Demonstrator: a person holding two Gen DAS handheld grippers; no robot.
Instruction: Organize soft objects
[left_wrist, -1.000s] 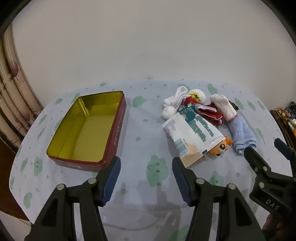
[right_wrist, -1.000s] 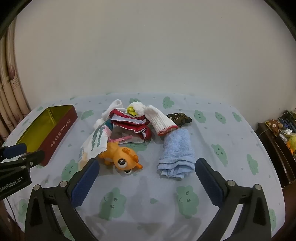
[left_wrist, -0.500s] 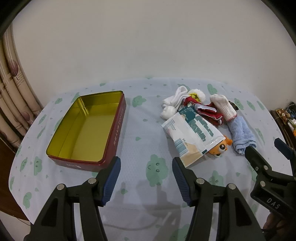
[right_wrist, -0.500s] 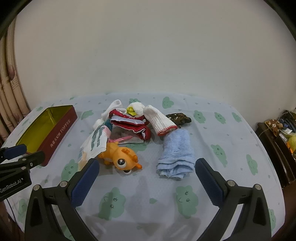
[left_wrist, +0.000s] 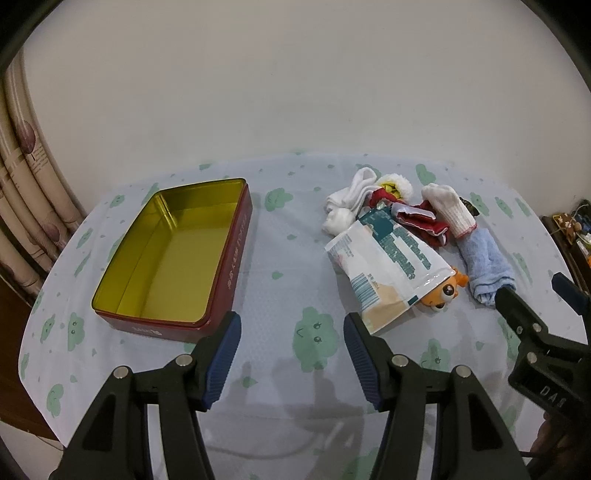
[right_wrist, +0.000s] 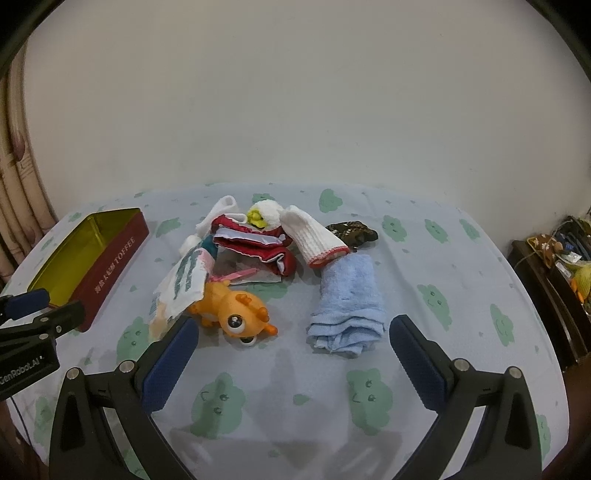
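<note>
Leftmost, curtain (left_wrist: 26, 206): beige pleats with a dark leaf print, at the table's left edge.
Tin (left_wrist: 173, 254): open red rectangular box with a gold inside, nothing in it; its long side reads "TOFFEE" after some characters too small to read, seen from the right wrist.
Left gripper (left_wrist: 291, 350): jaws wide apart over bare tablecloth (left_wrist: 288, 258), holding nothing; its body reads "GenRobot.AI" in the right wrist view.
Pile: to the right of the tin, well apart from it.
White sock (left_wrist: 351, 195): far left of the pile.
Packet (left_wrist: 388, 266): white and teal printed pouch, text too small to read, lying partly over the orange toy (right_wrist: 236, 314).
Red garment (right_wrist: 255, 243): crumpled behind the toy, with a white-trimmed yellow piece on top.
Knit glove (right_wrist: 314, 236): white with a red cuff, touching the blue towel (right_wrist: 351, 302).
Dark cloth (right_wrist: 351, 232): patterned, just behind the glove.
Right gripper (right_wrist: 293, 354): jaws spread wide, empty, near the towel and toy; "DAS" partly legible on it.
</note>
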